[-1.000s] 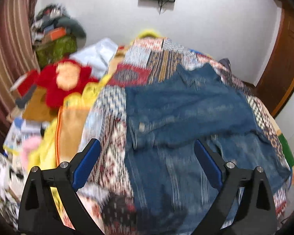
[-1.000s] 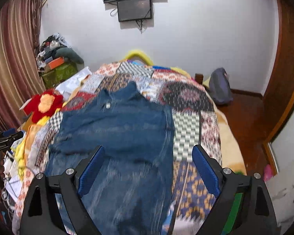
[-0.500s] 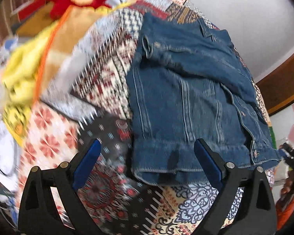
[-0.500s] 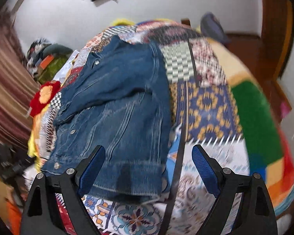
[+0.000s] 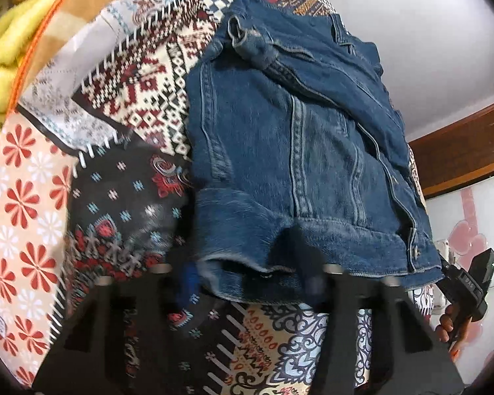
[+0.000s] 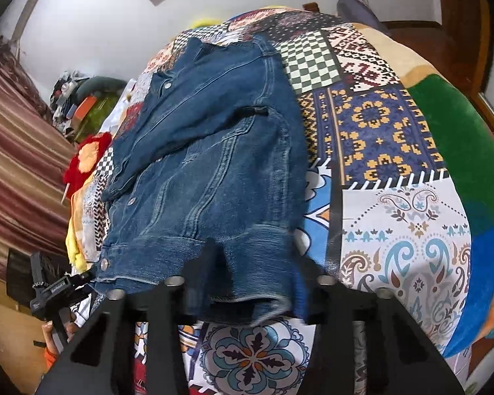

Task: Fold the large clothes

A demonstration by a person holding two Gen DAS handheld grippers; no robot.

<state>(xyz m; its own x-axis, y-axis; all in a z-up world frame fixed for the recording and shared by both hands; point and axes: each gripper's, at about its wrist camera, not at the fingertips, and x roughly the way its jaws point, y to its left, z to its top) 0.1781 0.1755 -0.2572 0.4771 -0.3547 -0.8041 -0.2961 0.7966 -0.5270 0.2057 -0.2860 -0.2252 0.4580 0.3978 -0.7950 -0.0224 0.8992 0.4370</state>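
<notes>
The blue denim jacket [image 5: 289, 151] lies on the patchwork bed quilt [image 6: 395, 217] — both grippers [image 5: 250, 279] [image 6: 243, 283] have just been closing their jaws on its bottom hem.

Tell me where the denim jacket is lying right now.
In both wrist views the denim jacket lies on the patchwork quilt, its hem nearest the cameras, a sleeve folded across it.

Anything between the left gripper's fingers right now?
Yes: the blue denim jacket's bottom hem sits between the left gripper's fingers, which have just been closing on it, seen in the left wrist view.
</notes>
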